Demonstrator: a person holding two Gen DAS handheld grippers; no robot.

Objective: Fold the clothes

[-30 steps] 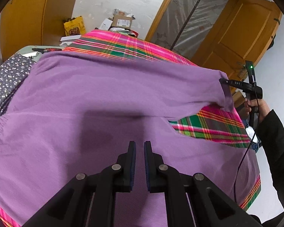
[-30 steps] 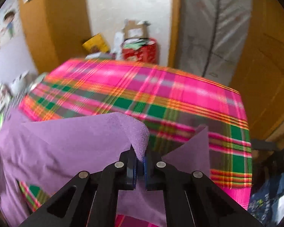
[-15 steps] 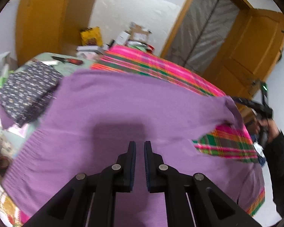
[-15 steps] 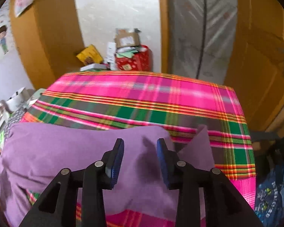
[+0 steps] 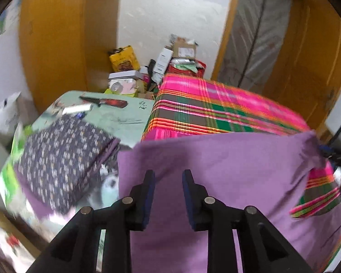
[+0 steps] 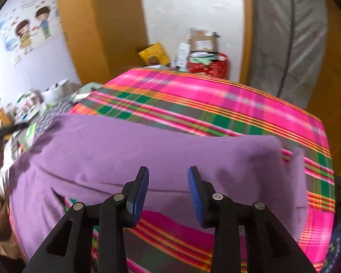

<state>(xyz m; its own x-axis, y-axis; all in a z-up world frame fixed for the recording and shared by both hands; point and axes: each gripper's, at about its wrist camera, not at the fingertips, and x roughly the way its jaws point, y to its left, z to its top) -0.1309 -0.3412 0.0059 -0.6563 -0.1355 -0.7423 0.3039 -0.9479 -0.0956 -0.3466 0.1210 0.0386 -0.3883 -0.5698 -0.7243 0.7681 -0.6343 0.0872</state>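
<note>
You have one purple garment (image 6: 147,150), soft and plain, lying spread across the near side of the plaid-covered table. Its upper layer is folded over, leaving a straight far edge. One narrow flap (image 6: 297,177) at its right end lies apart on the plaid.

A plain purple garment (image 5: 216,168) is seen spread over a plaid cloth (image 5: 216,111) striped in hot pink, green, orange and grey-brown. Beside it, a dark folded fabric (image 5: 59,159) is dotted with small pale flecks and lies on a pale green surface (image 5: 125,116). Black arms and blue pads are shown on the left gripper (image 5: 168,182) and the right gripper (image 6: 168,182). The door (image 5: 307,68) is coloured warm orange-brown.
</note>
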